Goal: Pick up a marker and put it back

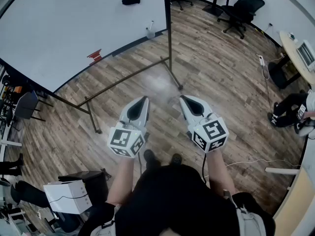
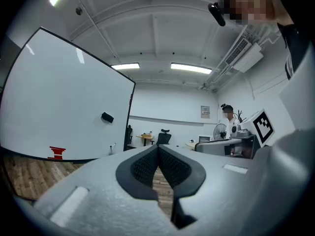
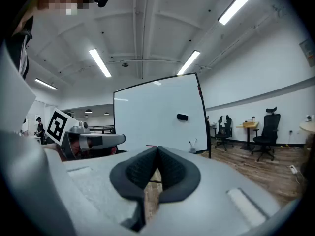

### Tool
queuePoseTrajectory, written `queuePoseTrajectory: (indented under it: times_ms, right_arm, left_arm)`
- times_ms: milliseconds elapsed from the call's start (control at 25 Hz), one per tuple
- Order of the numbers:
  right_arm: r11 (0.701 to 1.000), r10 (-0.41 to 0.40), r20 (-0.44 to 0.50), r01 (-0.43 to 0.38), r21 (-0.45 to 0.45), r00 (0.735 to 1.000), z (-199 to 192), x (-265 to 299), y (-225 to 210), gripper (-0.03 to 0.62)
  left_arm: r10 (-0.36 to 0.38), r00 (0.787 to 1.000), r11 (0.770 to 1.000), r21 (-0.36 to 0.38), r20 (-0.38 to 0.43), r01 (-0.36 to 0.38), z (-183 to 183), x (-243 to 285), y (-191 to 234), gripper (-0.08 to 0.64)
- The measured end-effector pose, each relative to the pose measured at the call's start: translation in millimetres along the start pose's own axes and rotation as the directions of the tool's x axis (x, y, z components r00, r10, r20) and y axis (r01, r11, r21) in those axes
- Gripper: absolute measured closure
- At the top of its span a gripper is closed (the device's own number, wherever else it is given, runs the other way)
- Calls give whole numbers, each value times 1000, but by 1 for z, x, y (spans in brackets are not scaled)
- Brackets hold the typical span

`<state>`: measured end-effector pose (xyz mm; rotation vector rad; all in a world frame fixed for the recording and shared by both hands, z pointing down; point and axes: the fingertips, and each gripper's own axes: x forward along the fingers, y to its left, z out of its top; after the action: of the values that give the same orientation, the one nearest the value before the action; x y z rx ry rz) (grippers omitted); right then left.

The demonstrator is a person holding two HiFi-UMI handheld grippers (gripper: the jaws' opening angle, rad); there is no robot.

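A large whiteboard [image 1: 74, 28] on a metal stand faces me. Near its lower right corner small white markers [image 1: 150, 29] stand up from the ledge, and a red thing [image 1: 94, 56] sits further left on it. A black eraser [image 1: 131, 0] clings to the board. My left gripper [image 1: 144, 100] and right gripper [image 1: 183, 98] hover side by side over the wood floor, well short of the board, both shut and empty. In the left gripper view the gripper [image 2: 158, 146] points level at the board [image 2: 64, 107]. The right gripper [image 3: 157, 147] also points toward the board, with the markers [image 3: 193, 144] beyond.
The stand's legs [image 1: 172, 77] spread across the floor in front of me. Black office chairs [image 1: 243, 6] and a desk stand at the back right. A person [image 1: 290, 109] sits at the right edge. A white box [image 1: 66, 196] lies at my lower left, a cable [image 1: 256, 162] at my right.
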<state>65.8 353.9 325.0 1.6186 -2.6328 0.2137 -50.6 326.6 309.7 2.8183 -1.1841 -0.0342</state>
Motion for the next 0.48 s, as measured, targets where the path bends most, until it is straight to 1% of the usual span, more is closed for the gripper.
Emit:
queuePoseTrajectory:
  times_ms: [80,200,480]
  right_arm:
    - [1000,-3,-7,3,2,1000,-5,-4,-7,589]
    - [1000,2,-27,-1,9,1000,-13,-18,-5,589]
    - [1000,13,-17,-13,-1,1000,-10,-32,-15,589]
  left_arm:
    - [1,1000,1000,-8,-5,-1,-6,5,-5,549]
    - [5,1000,1000,-26,-23,-6,-12,-1,-16,549]
    - [21,999,999,-24,-24,-22,-12,3,-33,549]
